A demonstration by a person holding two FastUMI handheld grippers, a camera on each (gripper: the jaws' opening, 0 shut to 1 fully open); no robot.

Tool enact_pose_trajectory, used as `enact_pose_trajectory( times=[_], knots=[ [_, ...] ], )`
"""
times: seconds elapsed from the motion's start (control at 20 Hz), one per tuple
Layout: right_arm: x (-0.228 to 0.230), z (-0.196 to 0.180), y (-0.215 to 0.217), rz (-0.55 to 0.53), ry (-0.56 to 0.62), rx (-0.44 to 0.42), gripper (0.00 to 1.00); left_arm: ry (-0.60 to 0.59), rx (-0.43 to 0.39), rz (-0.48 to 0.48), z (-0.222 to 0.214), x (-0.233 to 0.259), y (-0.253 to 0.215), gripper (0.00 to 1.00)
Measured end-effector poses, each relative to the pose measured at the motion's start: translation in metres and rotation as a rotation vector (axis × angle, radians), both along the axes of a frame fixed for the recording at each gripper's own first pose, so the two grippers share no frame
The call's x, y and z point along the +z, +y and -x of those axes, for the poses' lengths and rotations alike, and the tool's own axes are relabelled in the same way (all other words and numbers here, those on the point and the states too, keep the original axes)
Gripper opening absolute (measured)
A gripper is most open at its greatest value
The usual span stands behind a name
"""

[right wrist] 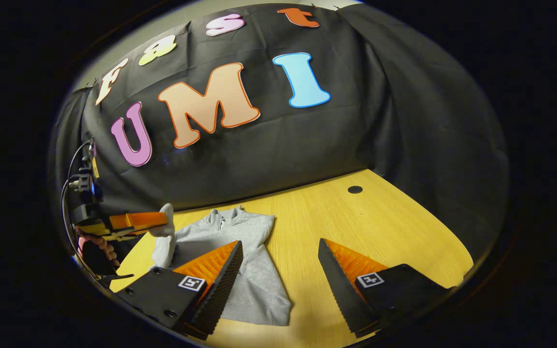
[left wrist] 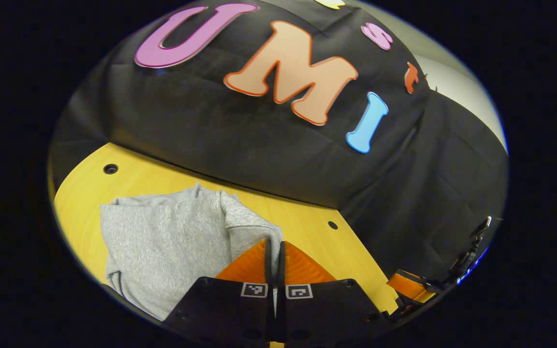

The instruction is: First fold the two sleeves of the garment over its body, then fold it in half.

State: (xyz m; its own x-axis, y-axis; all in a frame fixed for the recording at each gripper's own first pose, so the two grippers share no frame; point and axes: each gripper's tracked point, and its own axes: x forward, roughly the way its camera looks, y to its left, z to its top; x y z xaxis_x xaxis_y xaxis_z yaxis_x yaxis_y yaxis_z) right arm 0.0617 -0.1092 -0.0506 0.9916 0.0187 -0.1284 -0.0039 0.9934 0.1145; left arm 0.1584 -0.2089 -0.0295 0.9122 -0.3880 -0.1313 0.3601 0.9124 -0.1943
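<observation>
Two grippers are mine. Far left in the right gripper view, my left gripper holds a sleeve of the grey garment lifted off the table; a hand grips its handle. In the left gripper view the same fingers are pressed together on the sleeve's cuff, and the garment lies left of them on the wooden top, its other sleeve already folded across the body. My right gripper hangs with its fingers spread wide apart, holding nothing, above the garment's near right edge. The garment rests at the left middle of the table, collar toward the far wall. Each finger base carries a small square black-and-white marker; no brand or readable writing appears on the garment.
</observation>
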Motion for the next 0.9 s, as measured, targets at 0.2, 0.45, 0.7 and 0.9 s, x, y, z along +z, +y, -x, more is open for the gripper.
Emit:
enact_pose_trajectory(
  times=[0.2, 0.45, 0.7, 0.9],
  knots=[
    [-0.011, 0.011, -0.019, -0.012, 0.013, -0.022, 0.94, -0.015, -0.071, -0.07, -0.015, -0.012, -0.05, 0.0],
    [-0.022, 0.025, -0.037, -0.004, 0.029, -0.047, 0.98, -0.018, -0.129, -0.146, -0.032, -0.035, -0.092, 0.0],
    [-0.03, 0.037, -0.046, -0.009, 0.044, -0.07, 0.98, -0.032, -0.184, -0.234, -0.055, -0.055, -0.123, 0.0],
    [-0.04, 0.047, -0.054, -0.02, 0.051, -0.089, 0.94, -0.015, -0.216, -0.277, -0.063, -0.077, -0.146, 0.0]
  ],
)
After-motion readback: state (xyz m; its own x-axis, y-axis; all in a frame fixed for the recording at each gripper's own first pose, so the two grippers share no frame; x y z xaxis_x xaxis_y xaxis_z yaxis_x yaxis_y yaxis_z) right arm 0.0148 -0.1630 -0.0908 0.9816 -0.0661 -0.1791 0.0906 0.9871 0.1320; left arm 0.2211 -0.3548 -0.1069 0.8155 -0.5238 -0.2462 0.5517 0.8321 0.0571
